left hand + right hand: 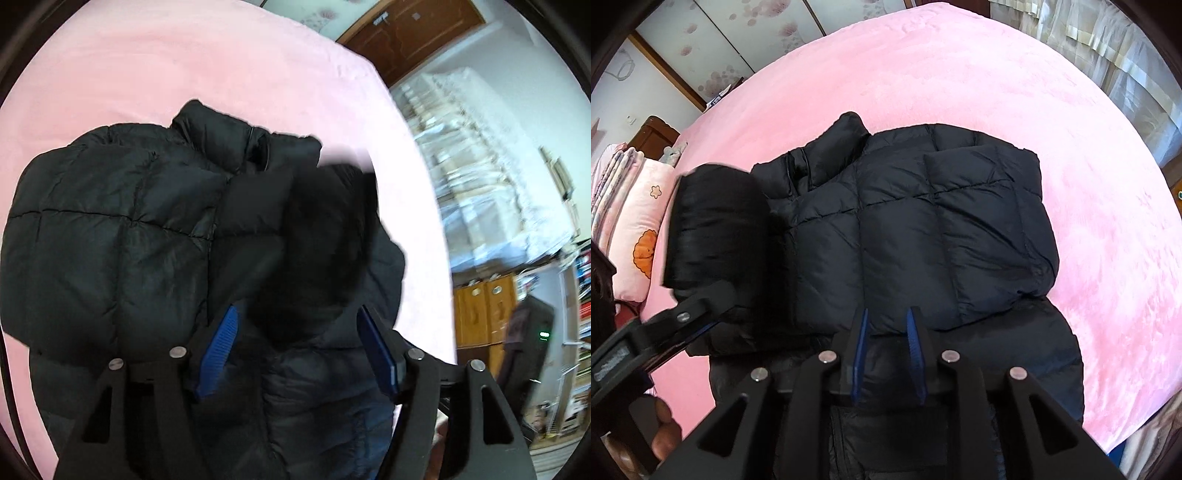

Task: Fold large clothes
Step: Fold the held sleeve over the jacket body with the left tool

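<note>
While the jacket lies on the bed, we see the left gripper spread over a blurred sleeve, right gripper slightly parted, empty.

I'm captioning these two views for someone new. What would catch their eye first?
A black puffer jacket lies partly folded in the middle of a bright pink bedspread. A blurred black sleeve hangs at its collar end by the left gripper, whose blue-padded jaws stand open.
</note>
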Action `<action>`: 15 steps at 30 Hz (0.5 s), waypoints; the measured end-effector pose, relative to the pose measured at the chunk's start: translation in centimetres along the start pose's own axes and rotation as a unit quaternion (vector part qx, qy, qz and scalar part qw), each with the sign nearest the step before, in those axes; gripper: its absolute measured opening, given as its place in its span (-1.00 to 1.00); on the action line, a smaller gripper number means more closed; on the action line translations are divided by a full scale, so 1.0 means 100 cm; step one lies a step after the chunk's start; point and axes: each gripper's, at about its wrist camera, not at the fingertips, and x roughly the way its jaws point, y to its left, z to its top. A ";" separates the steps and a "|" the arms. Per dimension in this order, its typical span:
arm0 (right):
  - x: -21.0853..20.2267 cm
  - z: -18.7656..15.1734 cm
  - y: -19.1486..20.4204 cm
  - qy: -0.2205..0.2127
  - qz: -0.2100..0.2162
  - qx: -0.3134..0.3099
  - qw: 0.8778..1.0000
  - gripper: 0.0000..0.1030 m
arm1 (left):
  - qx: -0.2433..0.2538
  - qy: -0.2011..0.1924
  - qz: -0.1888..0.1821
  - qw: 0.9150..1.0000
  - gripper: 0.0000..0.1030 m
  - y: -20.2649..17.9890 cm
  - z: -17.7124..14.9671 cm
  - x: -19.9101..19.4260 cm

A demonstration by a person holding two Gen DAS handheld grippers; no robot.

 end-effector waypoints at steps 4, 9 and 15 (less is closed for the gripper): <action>-0.006 0.006 0.006 -0.012 0.012 -0.008 1.000 -0.38 | -0.015 -0.020 0.014 1.000 0.33 0.009 -0.006 -0.025; -0.003 0.013 0.006 -0.015 0.023 -0.011 1.000 -0.12 | -0.045 -0.033 0.084 0.995 0.33 0.064 -0.010 -0.068; 0.018 0.022 -0.001 -0.010 0.024 -0.010 1.000 -0.12 | -0.084 -0.025 0.194 0.977 0.33 0.133 -0.035 -0.078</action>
